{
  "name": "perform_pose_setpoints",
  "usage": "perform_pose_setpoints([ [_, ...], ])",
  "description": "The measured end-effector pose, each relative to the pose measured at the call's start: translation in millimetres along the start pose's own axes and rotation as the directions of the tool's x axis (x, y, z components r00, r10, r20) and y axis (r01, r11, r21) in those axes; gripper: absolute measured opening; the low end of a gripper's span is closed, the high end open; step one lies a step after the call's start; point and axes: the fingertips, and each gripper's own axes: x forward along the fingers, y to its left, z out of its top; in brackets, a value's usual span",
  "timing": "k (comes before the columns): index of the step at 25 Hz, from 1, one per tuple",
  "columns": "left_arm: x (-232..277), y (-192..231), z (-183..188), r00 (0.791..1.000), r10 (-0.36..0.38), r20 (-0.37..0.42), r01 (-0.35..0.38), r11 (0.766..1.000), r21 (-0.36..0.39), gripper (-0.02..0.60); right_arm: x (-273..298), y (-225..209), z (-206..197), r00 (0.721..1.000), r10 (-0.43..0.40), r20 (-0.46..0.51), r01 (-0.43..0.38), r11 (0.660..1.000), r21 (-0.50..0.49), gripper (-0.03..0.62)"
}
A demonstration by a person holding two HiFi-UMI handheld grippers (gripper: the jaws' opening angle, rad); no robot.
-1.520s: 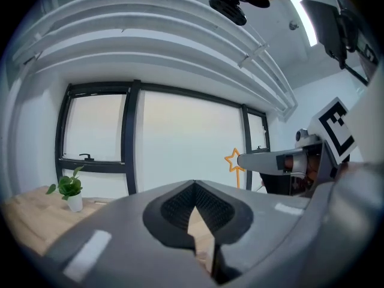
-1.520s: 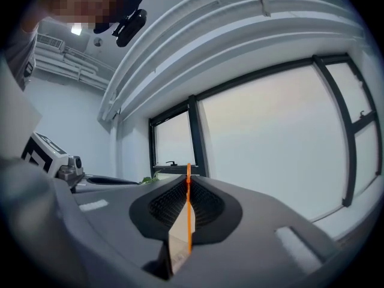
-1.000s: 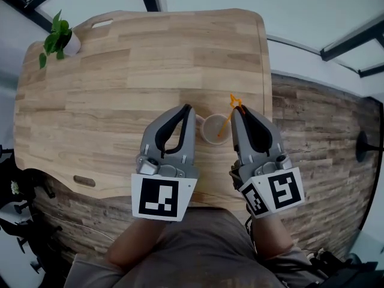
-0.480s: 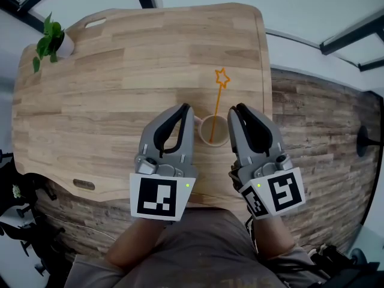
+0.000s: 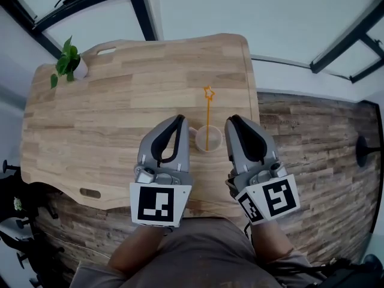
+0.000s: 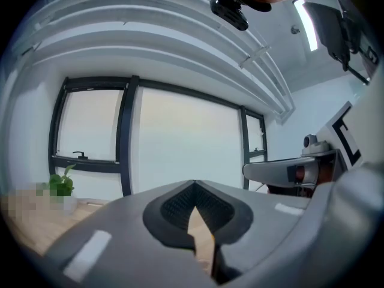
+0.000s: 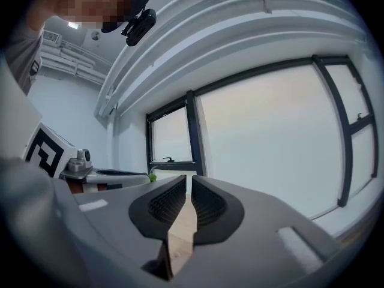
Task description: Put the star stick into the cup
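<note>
Wooden tabletop (image 5: 120, 101) fills the head view, its right edge running along a plank floor (image 5: 324, 149).

Left claw (image 5: 179, 120) and right claw (image 5: 230, 120) lie side by side near the front edge of the tabletop, both pointing away from the person, with the cup between their tips.

- Left claw: clenched, tips meeting, nothing held. Only bare wood shows through the lower gap in the left gripper view.
- Right claw: released, with the jaws a thin slit apart and nothing between them.

Potted plant (image 5: 67, 65) sits at the far left corner, well apart from everything else.

Cup (image 5: 197, 140) stands upright, touched by neither claw.

Star stick (image 5: 207, 119) is in the cup, lower end inside and star end up, leaning toward the far rim.
</note>
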Motion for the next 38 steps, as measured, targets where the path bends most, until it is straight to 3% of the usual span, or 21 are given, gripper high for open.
perform_pose_setpoints([
  [13, -45, -34, 71, 0.986, 0.033, 0.162, -0.049, 0.995, 0.091, 0.000, -55, 17, 69, 0.991, -0.005, 0.135, 0.020, 0.994, -0.111, 0.023],
  [23, -59, -48, 88, 0.979, 0.044, 0.199, -0.065, 0.993, 0.099, 0.000, -74, 24, 88, 0.985, 0.020, 0.173, 0.010, 0.985, -0.170, 0.021],
  [38, -61, -57, 86, 0.980, 0.039, 0.194, -0.061, 0.992, 0.111, 0.000, -81, 22, 85, 0.984, 0.028, 0.178, 0.000, 0.988, -0.155, 0.023],
])
